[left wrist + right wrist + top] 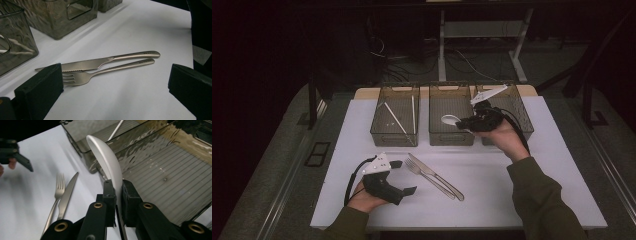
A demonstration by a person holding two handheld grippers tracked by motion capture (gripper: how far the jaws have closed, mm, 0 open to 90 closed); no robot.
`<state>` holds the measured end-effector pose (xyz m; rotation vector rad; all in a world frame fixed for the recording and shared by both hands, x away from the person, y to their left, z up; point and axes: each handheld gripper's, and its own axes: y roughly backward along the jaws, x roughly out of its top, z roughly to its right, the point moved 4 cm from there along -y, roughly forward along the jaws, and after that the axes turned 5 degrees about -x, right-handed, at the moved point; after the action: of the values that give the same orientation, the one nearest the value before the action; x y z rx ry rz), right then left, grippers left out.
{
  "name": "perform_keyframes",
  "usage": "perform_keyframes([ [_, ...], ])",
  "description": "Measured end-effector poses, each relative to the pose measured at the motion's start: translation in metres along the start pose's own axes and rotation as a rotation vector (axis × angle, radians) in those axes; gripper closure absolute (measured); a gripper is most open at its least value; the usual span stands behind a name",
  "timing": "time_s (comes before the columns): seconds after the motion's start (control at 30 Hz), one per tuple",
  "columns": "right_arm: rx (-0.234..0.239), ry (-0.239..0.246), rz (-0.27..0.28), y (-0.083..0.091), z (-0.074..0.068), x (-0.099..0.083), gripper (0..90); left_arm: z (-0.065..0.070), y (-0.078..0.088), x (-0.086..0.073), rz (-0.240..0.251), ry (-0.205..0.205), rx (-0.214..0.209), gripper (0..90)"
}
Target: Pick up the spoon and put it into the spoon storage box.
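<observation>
My right gripper (467, 123) is shut on the handle of a white spoon (450, 119), which it holds above the front part of the middle bin (451, 137). In the right gripper view the spoon (107, 162) stands on edge, pinched between the two pads of my right gripper (118, 186), its bowl pointing away. A steel fork (427, 176) and knife (437, 177) lie side by side on the white mat. My left gripper (403, 177) rests low on the mat just left of them, open, with the fork (100, 73) and knife (100, 62) lying ahead of its jaws.
Three smoky see-through bins stand in a row at the back of the mat: the left bin (384, 135) holds long white sticks, and the right bin (522, 115) lies behind my right hand. The white mat (512, 200) has free room at the front right.
</observation>
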<state>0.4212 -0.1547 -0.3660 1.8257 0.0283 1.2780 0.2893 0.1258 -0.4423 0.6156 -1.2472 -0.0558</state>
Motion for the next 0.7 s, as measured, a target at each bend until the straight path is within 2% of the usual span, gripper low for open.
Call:
perform_keyframes([
  [0.47, -0.035, -0.033, -0.027, -0.026, 0.018, 0.025, 82.7, 0.001, 0.0, 0.001, 0.002, -0.001, -0.005, 0.0],
  [0.7, -0.05, -0.05, -0.052, -0.042, 0.026, 0.03, 82.7, 0.0, 0.001, 0.001, 0.001, -0.007, -0.006, 0.0],
])
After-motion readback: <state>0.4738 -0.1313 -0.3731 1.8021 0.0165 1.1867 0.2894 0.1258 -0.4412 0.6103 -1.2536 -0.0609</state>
